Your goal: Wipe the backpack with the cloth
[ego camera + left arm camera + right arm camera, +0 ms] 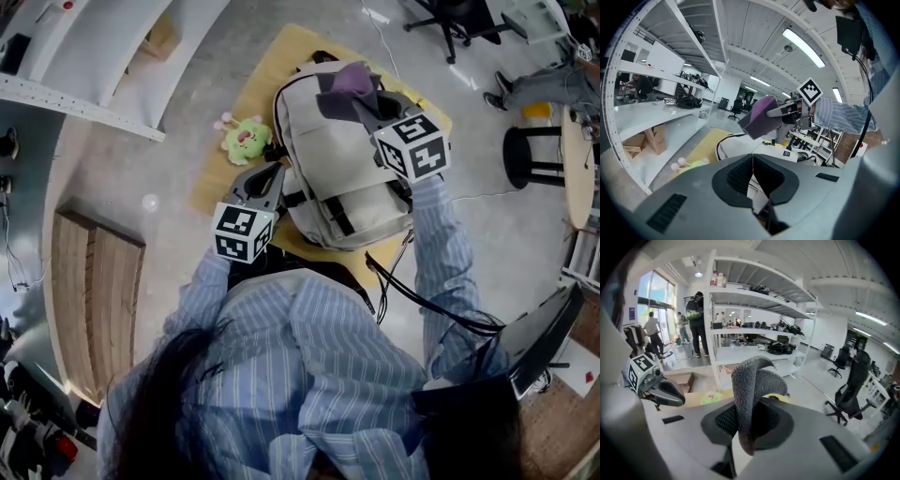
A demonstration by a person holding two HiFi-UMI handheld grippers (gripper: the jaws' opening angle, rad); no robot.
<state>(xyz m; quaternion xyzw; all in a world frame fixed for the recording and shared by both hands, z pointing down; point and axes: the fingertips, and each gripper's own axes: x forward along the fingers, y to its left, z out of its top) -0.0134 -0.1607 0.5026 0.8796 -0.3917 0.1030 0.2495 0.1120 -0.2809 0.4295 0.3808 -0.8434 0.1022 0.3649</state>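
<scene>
Head view shows a pale grey fabric backpack (337, 178) lying on a yellow wooden worktop (258, 84). Its right side is partly hidden behind a striped sleeve (441, 234). The right hand-held gripper (361, 105) pinches a fuzzy purple-grey cloth (349, 82) just over the backpack's top. The left hand-held gripper (267, 178) sits at the backpack's left side with its jaws pressed together, maybe nipping a thin black strap (295, 199). A small black tag (786, 153) on the backpack is too tiny to read. A green plush toy (246, 139) lies beside it.
</scene>
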